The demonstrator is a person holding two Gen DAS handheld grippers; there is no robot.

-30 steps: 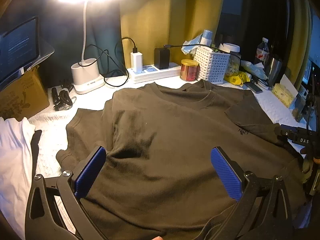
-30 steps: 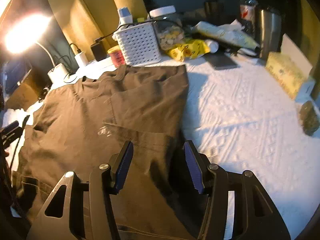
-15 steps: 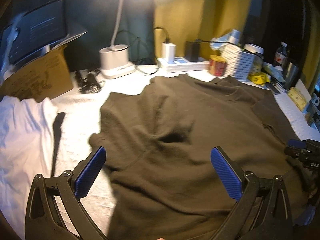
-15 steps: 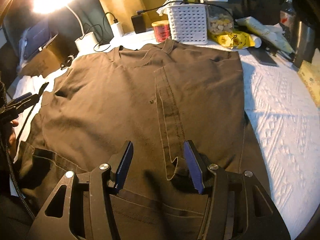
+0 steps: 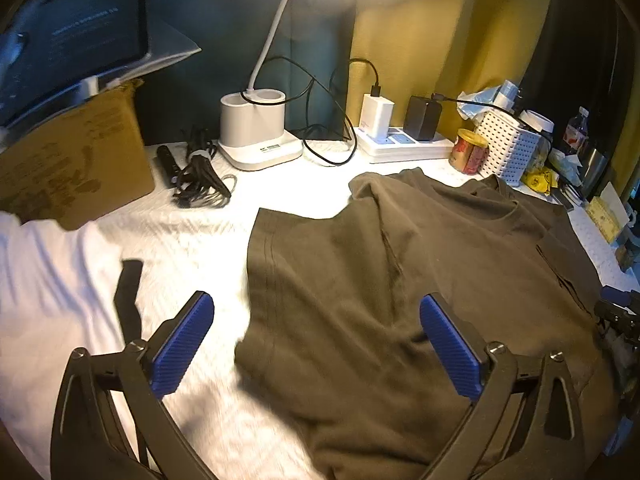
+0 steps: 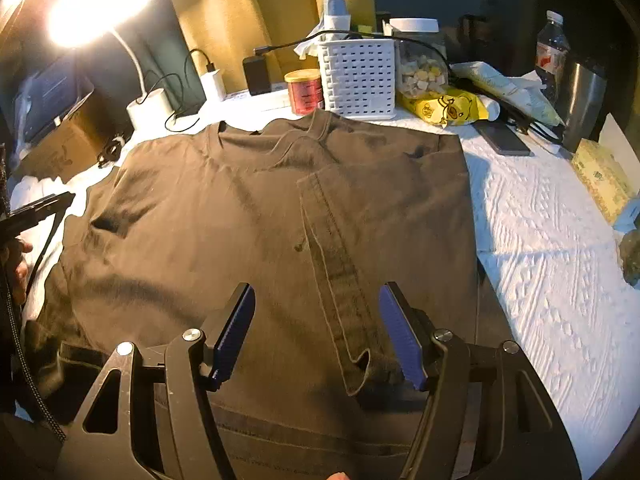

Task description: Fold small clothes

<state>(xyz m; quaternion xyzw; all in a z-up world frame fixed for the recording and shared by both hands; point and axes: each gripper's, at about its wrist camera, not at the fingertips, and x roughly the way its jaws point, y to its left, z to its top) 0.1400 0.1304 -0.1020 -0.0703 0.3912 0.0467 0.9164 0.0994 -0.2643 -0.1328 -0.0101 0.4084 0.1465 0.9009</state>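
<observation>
Both of your grippers are empty, fingers spread wide. Your left gripper (image 5: 316, 344) hovers over the left edge of the dark t-shirt (image 5: 400, 280), one blue pad above the white bedspread (image 5: 192, 240) and the other above the cloth, gripping nothing. Your right gripper (image 6: 316, 336) hangs over the shirt's lower right part, its pads either side of the folded-in right sleeve (image 6: 336, 280), which lies as a hemmed strip running down the front.

Outward from there, the shirt lies spread flat, collar towards the white basket (image 6: 356, 76) and red tin (image 6: 304, 90) at the back. Its right side looks already turned in, giving a straight edge against the bedspread. On the left, the side seems partly folded over too, though the cloth is ridged and its edge is blurred, so you cannot call that fold neat.

By my reading you are roughly at the midpoint: the side folds are in or nearly in, while the lengthwise fold, hem towards collar, is not yet done. White fabric (image 5: 44, 280) lies at far left, perhaps another garment.
</observation>
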